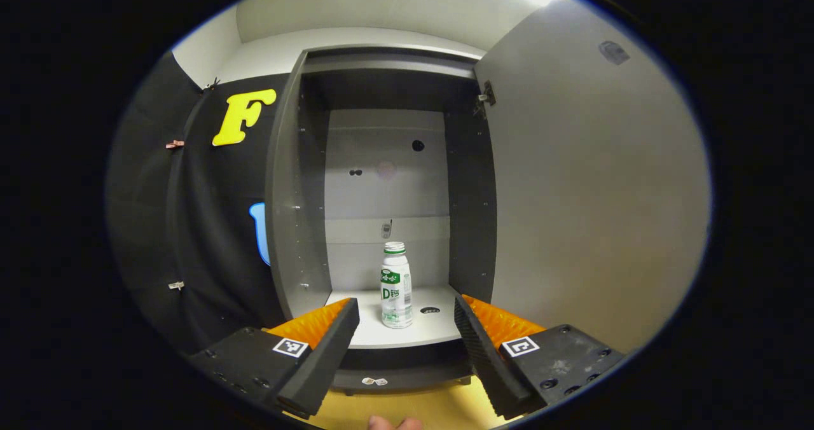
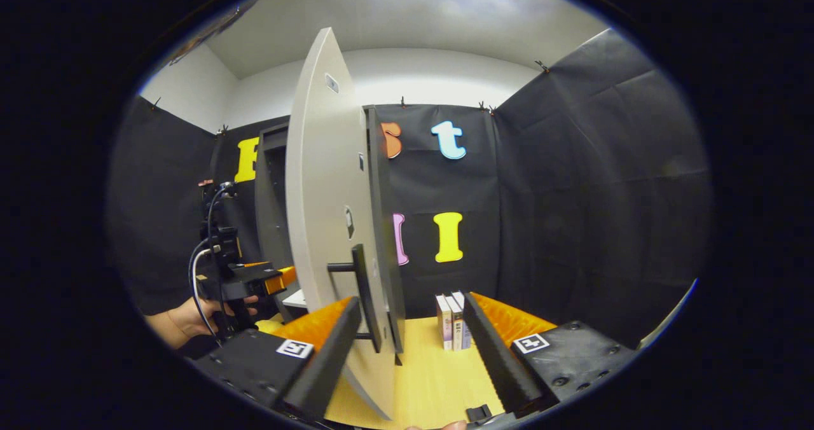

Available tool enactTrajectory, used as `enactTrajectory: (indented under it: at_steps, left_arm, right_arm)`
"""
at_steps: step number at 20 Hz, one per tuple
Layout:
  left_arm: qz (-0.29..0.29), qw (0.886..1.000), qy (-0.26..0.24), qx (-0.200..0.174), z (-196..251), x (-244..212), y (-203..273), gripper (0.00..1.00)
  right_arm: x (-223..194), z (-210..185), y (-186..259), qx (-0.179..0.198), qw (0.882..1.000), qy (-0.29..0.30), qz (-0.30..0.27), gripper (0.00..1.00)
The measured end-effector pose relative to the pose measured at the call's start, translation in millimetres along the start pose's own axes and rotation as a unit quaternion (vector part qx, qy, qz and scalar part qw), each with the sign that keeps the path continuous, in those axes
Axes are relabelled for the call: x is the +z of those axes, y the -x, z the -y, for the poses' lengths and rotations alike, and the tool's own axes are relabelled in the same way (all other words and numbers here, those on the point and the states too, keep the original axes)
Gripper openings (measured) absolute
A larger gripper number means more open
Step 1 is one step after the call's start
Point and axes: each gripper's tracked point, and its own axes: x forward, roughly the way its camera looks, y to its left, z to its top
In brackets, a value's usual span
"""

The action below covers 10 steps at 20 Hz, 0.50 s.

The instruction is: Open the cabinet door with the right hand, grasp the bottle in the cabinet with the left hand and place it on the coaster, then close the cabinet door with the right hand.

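Cabinet (image 1: 299,182) open; bottle (image 1: 395,285) stands clear inside.

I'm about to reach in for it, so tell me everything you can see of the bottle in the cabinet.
The bottle is small, clear plastic by its look, with a white screw cap and a green-and-white label around its middle. It stands upright on the cabinet's pale shelf, near the front and roughly centred, touching nothing else. The left gripper is open before it, not yet around it.
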Motion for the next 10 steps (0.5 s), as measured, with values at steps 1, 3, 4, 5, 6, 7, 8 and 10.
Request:
enactTrajectory:
  at_steps: [1, 3, 4, 5, 6, 7, 8, 10]
  left_arm:
    - [0.002, 1.0, -0.005, 0.0, 1.0, 1.0, -9.6, 0.95]
    - [-0.003, 1.0, -0.002, -0.005, 4.3, -5.7, -32.8, 0.92]
    - [-0.005, 1.0, 0.001, -0.004, 4.5, -10.2, -43.5, 0.95]
    - [-0.011, 1.0, 0.001, -0.001, 3.5, -12.7, -55.2, 0.94]
    - [-0.016, 1.0, -0.001, 0.006, 1.1, -16.6, -66.9, 0.95]
    - [-0.02, 1.0, -0.003, 0.011, -0.2, -19.3, -77.2, 0.95]
    - [-0.021, 1.0, -0.004, 0.017, -1.8, -22.1, -88.5, 0.95]
    - [-0.023, 0.999, -0.001, 0.029, -7.1, -28.1, -111.0, 0.92]
  right_arm:
    - [3.2, 4.7, 6.2, -0.006, 1.0, 0.008, 0.004, 0.99]
    - [-1.8, 10.6, 2.1, -0.01, 1.0, 0.03, 0.003, 0.98]
    - [-6.1, 16.5, 0.2, -0.014, 0.999, 0.04, 0.0, 0.98]
    - [-10.6, 22.0, -2.3, -0.018, 0.999, 0.044, -0.005, 0.98]
    - [-14.0, 27.7, -4.4, -0.025, 0.999, 0.043, -0.013, 0.97]
    - [-14.4, 30.9, -6.4, -0.03, 0.999, 0.04, -0.015, 0.98]
    - [-12.8, 35.0, -8.2, -0.035, 0.999, 0.037, -0.013, 0.98]
    - [-13.6, 44.3, -12.9, -0.041, 0.999, 0.029, -0.012, 1.0]
